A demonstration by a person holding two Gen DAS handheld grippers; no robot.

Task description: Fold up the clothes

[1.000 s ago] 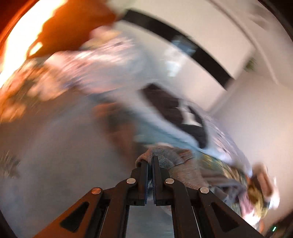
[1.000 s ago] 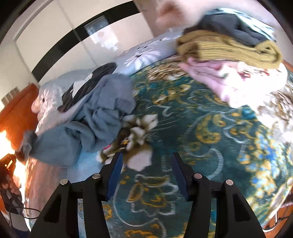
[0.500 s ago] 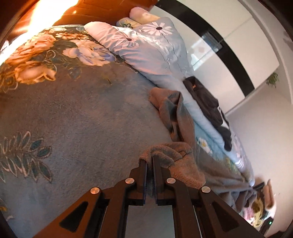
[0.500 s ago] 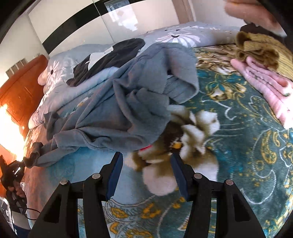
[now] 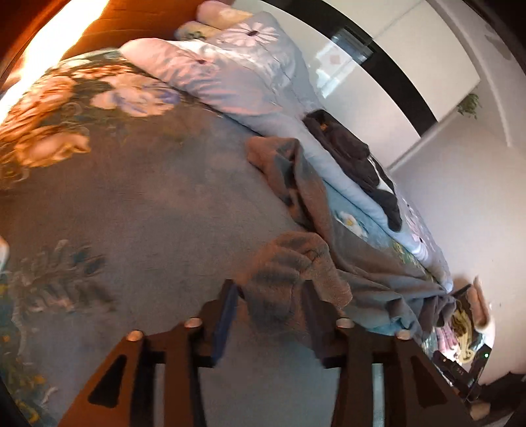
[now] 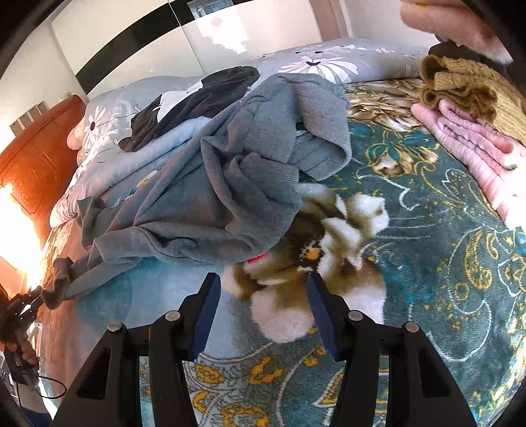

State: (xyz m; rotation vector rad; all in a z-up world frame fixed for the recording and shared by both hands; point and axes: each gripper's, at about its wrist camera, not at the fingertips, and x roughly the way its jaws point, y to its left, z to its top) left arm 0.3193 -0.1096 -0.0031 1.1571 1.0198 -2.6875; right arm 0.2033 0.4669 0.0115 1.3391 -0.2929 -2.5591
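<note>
A crumpled grey sweater (image 6: 223, 184) lies across the teal floral blanket (image 6: 443, 262) on the bed. One sleeve stretches away to the left edge of the right wrist view. In the left wrist view that sleeve's cuff (image 5: 289, 259) lies bunched between the fingers of my left gripper (image 5: 269, 295), whose jaws are opening, and the pads stand off the cloth. My right gripper (image 6: 263, 295) hovers open just short of the sweater's near hem, above a white flower print. Nothing is between its fingers.
A folded stack sits at the right: a mustard knit (image 6: 470, 88) on a pink garment (image 6: 476, 147). A black garment (image 6: 197, 95) lies on the pale daisy duvet (image 6: 328, 62) behind the sweater. A wooden headboard (image 6: 36, 157) closes the far left. A hand (image 6: 453, 19) shows top right.
My left gripper was shut on the sleeve cuff and its jaws have now parted, with the cuff slumped between them. The right gripper has swung from the folded stack toward the sweater.
</note>
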